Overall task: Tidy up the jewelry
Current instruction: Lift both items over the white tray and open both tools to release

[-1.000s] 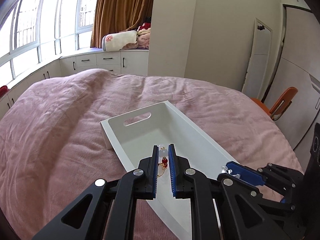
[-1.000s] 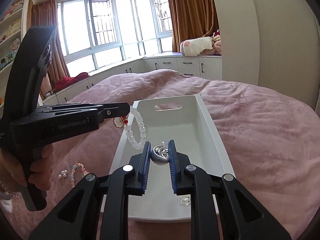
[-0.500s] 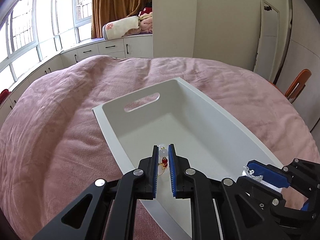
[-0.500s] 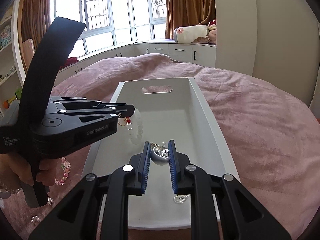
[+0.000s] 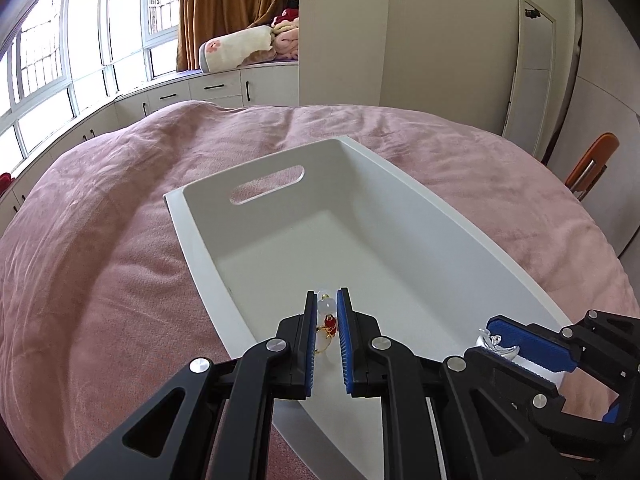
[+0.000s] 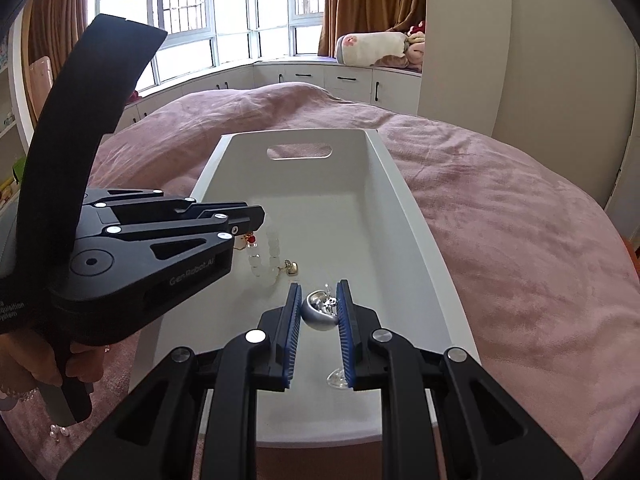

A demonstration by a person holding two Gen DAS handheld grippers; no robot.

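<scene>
White and long, the plastic tray (image 6: 416,216) with a slot handle cut in its far wall lies on the pink velvety bed cover (image 6: 520,220), and both tools are over its near end.

The left gripper (image 5: 326,334) has its blue-padded fingers (image 5: 309,344) drawn narrow on a bracelet of milky white beads (image 6: 269,258). From the left wrist view only a bead or two, a small red charm and a bit of gold wire show between the pads. From the right wrist view the rest of the bead loop hangs below the fingertips and reaches down to the tray floor, where a small gold heart charm (image 6: 293,267) lies at its lower end.

The right gripper (image 6: 319,308) is closed on a shiny silver ornament with a rounded, bowl-like body (image 6: 318,312); it sits pinched between the blue pads, above the tray floor near the front wall. Just below and behind it, a small clear glassy piece (image 6: 338,378) rests on the tray bottom beside the right-hand finger.

A person's hand (image 6: 44,364) grips the left tool's handle at the lower left. A few loose pearly beads (image 6: 58,432) lie on the bed cover outside the tray, near that hand. Beyond the bed stand white window-seat cabinets (image 6: 320,78), with a rolled cream blanket (image 6: 372,49) on top.
</scene>
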